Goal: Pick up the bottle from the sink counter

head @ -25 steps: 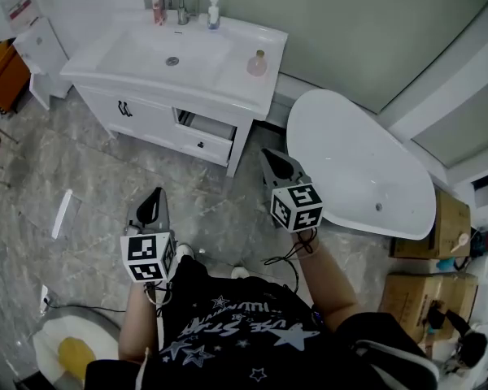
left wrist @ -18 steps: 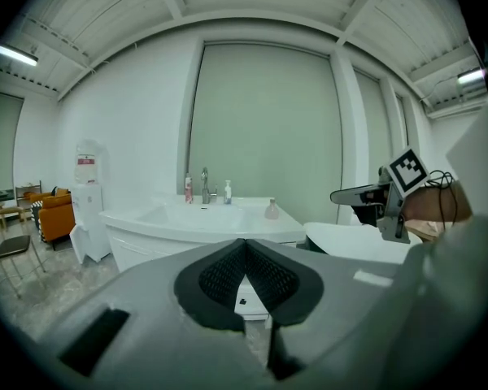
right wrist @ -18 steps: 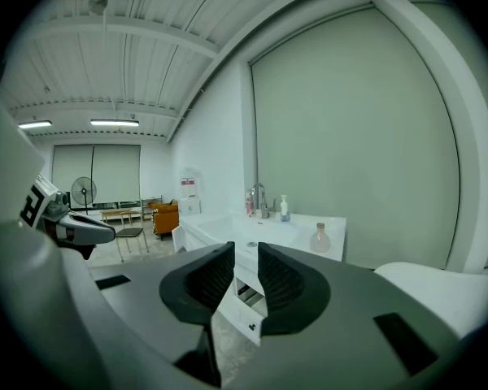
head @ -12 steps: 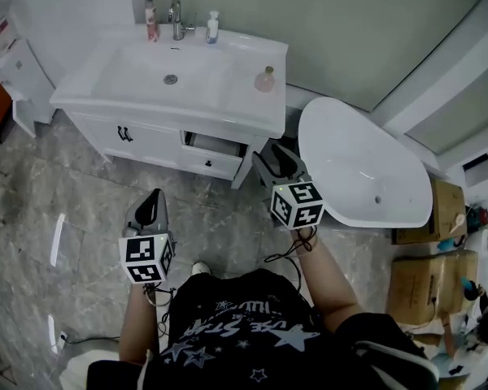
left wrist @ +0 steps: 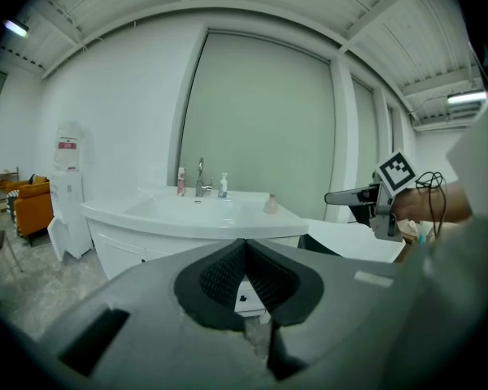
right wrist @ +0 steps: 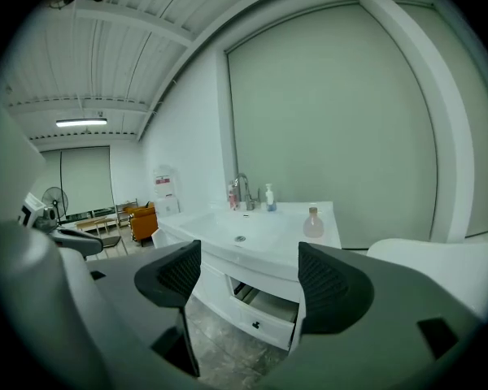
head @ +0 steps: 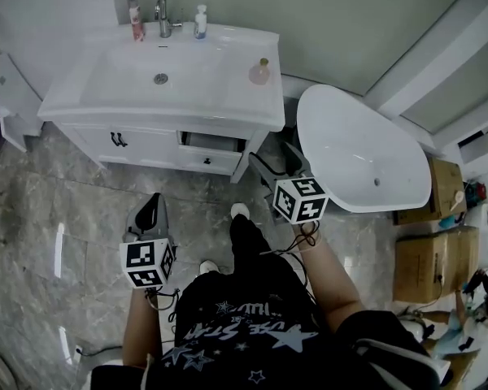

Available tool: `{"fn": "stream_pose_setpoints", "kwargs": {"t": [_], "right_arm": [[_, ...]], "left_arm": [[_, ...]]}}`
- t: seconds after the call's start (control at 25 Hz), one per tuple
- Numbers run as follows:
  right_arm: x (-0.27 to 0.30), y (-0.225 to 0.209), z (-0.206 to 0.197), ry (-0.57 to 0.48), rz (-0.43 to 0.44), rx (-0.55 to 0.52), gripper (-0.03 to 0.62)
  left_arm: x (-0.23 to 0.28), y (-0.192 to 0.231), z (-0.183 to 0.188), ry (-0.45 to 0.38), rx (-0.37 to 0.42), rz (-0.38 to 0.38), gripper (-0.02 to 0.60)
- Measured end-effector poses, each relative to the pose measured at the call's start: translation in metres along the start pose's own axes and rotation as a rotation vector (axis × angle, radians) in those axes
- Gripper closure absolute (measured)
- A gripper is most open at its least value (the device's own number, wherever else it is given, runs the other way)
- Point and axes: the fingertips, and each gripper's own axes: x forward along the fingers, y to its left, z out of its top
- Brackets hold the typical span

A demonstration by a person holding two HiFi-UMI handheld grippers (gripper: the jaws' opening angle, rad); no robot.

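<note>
Right hand-held gripper [right wrist: 249, 276], jaws opening wide, nothing between.

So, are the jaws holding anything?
Nothing is held. The left gripper has its jaws shut on nothing; the right gripper is opening its jaws, empty. The pink bottle stands on the sink counter.

A white bathtub [head: 362, 157] is standing on a grey marbled floor [head: 57, 210]. Just left of the bathtub a white vanity cabinet [head: 146, 140] is sitting with one drawer [head: 211, 145] hanging open. Behind the bathtub a pale green wall panel [head: 342, 23] is rising. Cardboard boxes [head: 423, 266] are lying to its right. Far beyond the cabinet an orange armchair [left wrist: 32, 210] is sitting, and a strip light [right wrist: 80, 123] is glowing on the ribbed ceiling.
</note>
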Motion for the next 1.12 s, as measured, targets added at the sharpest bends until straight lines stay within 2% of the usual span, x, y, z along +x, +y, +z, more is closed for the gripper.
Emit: {"fn": "stream_pose_setpoints", "kwargs": {"t": [0.2, 0.48, 0.8, 1.12], "right_arm": [[0.029, -0.015, 0.001, 0.000, 0.006, 0.022, 0.233], [0.097, -0.042, 0.027, -0.020, 0.023, 0.026, 0.235], [0.183, -0.099, 0.050, 0.003, 0.016, 0.006, 0.235], [0.248, -0.158, 0.049, 0.064, -0.008, -0.004, 0.235]], "left_arm": [[0.015, 0.018, 0.005, 0.006, 0.017, 0.038, 0.563], [0.056, 0.045, 0.035, -0.007, 0.030, 0.099, 0.563], [0.161, 0.048, 0.076, 0.004, 0.047, 0.088, 0.563], [0.261, 0.031, 0.102, 0.038, 0.073, 0.051, 0.563]]}}
